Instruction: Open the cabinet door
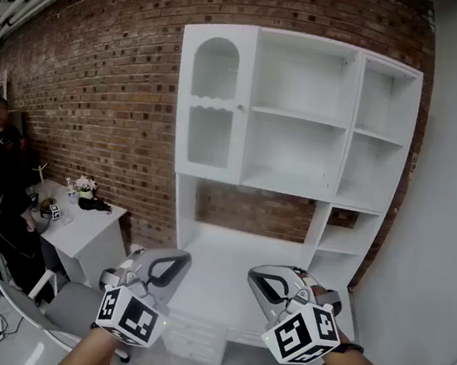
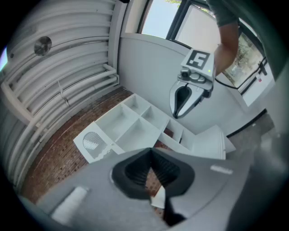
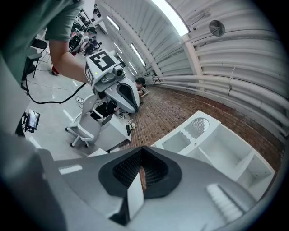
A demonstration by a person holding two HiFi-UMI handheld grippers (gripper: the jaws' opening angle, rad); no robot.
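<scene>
A white cabinet (image 1: 292, 144) stands against the brick wall. Its one door (image 1: 213, 104), at the upper left, has an arched ribbed pane and a small knob (image 1: 240, 108) on its right edge, and it is closed. Both grippers hang low in front of the cabinet's desk top, far below the door. My left gripper (image 1: 169, 263) is shut and holds nothing, and so is my right gripper (image 1: 262, 280). The left gripper view has its jaws (image 2: 151, 151) meeting, the door (image 2: 92, 142) beyond them and the right gripper (image 2: 183, 101) opposite. The right gripper view has its tips (image 3: 142, 149) together, with the door (image 3: 196, 128) beyond.
A person sits at the far left beside a small white table (image 1: 88, 230) that carries flowers and small items. A grey office chair (image 1: 70, 307) stands at the lower left. Drawers (image 1: 199, 341) lie under the cabinet's desk top. A plain grey wall (image 1: 451, 207) closes the right side.
</scene>
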